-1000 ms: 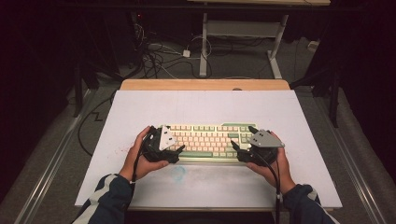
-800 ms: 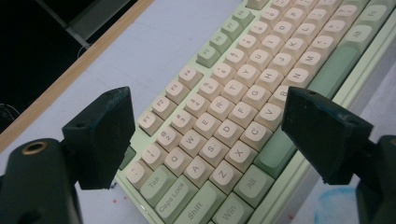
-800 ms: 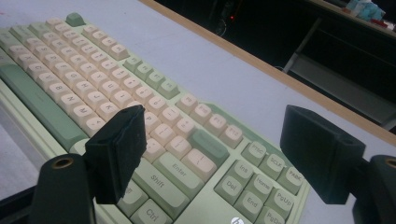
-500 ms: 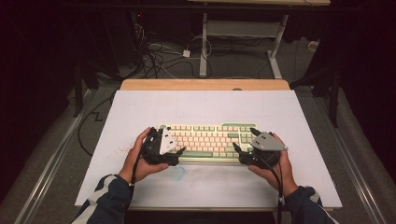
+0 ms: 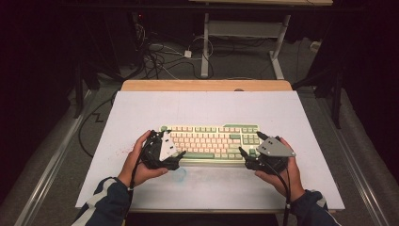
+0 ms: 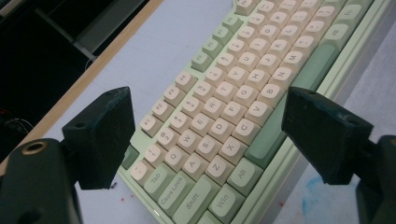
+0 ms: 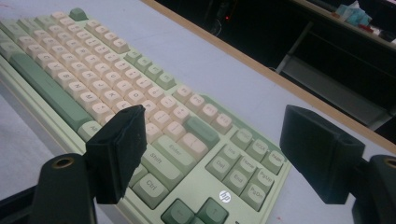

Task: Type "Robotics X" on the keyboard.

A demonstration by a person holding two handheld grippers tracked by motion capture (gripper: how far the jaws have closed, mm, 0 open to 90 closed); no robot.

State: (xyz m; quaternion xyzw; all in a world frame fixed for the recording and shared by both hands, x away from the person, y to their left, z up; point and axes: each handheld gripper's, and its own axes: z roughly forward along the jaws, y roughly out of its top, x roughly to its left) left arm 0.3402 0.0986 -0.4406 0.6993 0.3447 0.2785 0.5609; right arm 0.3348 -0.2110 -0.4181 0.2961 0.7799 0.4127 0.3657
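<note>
1. the pale green keyboard with cream keycaps (image 5: 210, 142) is seen lying flat near the front of the white table (image 5: 202, 106).
2. the left gripper (image 6: 205, 140) and right gripper (image 7: 210, 156) are held wide open, one at each end, nothing clamped.
3. both ends are best closed on evenly, so the board is kept level.
4. contact with the case edges is hard to make out.

in the high view the near left corner of the pale green and cream plastic keyboard (image 5: 211, 142) is hidden under the left black two-jaw gripper (image 5: 170, 153), its near right corner under the right black two-jaw gripper (image 5: 249, 157). key legends there are too small to read. both gripper views cut the keyboard off at their edges.
</note>
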